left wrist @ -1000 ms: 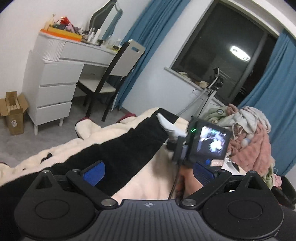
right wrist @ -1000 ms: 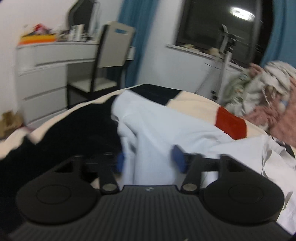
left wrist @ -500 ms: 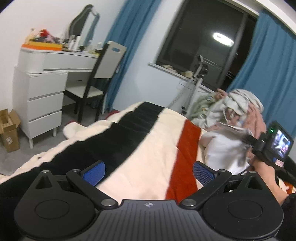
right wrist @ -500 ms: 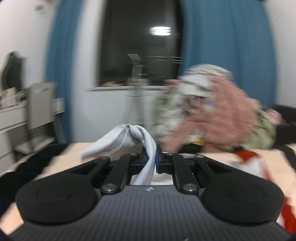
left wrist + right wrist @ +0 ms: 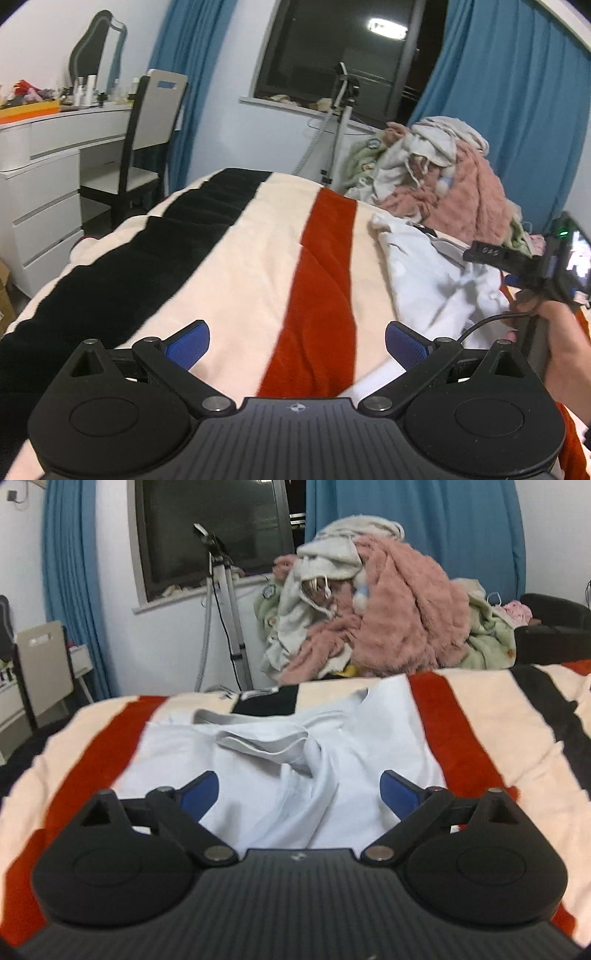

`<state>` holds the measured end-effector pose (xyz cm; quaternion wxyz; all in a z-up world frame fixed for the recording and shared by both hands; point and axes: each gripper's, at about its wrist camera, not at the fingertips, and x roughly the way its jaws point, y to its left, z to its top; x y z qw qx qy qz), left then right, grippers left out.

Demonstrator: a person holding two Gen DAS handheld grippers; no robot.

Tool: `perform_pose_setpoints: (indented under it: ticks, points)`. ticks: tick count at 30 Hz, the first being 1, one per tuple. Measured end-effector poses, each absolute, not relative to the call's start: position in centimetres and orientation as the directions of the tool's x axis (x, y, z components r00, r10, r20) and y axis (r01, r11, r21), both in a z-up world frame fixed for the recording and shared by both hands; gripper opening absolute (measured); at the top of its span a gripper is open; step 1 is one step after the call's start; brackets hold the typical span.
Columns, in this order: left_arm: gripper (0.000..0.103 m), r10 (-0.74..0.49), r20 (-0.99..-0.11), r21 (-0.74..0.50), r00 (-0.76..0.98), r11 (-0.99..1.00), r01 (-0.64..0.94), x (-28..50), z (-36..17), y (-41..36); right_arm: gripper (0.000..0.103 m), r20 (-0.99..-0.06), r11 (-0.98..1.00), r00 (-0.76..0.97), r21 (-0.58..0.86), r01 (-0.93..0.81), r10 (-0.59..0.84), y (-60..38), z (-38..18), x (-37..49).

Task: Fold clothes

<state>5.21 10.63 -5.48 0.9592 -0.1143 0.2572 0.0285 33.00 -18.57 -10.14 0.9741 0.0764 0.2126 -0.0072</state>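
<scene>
A pale blue shirt lies crumpled on the striped bed blanket, its collar rumpled near the middle. My right gripper is open and empty just above the shirt's near part. In the left wrist view the shirt lies at the right of the blanket. My left gripper is open and empty over the cream and red stripes, left of the shirt. The right gripper's body shows there at the right edge, held in a hand.
A heap of clothes with a pink fluffy garment sits beyond the bed's far edge. A tripod stands by the window. A white dresser and a chair stand left of the bed.
My right gripper held the shirt lifted half a second ago; now it is open and the shirt lies on the blanket. My left gripper has stayed open and swung toward the window.
</scene>
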Motion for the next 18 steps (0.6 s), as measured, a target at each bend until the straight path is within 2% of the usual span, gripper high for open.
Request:
perform_pose_setpoints:
  ticks: [8, 10, 14, 16, 18]
  points:
    - [0.102, -0.073, -0.483, -0.189, 0.872, 0.982, -0.023, 3.4, -4.6, 9.4, 0.095, -0.349, 0.994, 0.936, 0.108, -0.019, 0.055, -19.4, -5.4, 19.4]
    - [0.102, -0.061, -0.498, -0.134, 0.865, 0.991, -0.007, 3.0, -4.4, 8.5, 0.096, -0.357, 0.994, 0.931, 0.101, -0.039, 0.072, -19.8, -4.7, 15.1]
    - [0.102, -0.102, -0.507, -0.118, 0.856, 0.992, 0.048, 1.5, -3.8, 7.4, 0.096, -0.399, 0.994, 0.915, 0.107, -0.023, 0.064, -20.5, -3.7, 7.7]
    - [0.102, -0.131, -0.528, -0.136, 0.839, 0.988, 0.068, 0.7, -3.5, 7.4, 0.096, -0.416, 0.991, 0.906, 0.129, -0.018, 0.071, -20.7, -3.5, 4.4]
    - [0.101, -0.178, -0.569, -0.234, 0.803, 0.971, 0.050, 0.4, -3.5, 8.9, 0.096, -0.412, 0.990, 0.909, 0.144, -0.003, 0.062, -20.9, -3.4, 1.0]
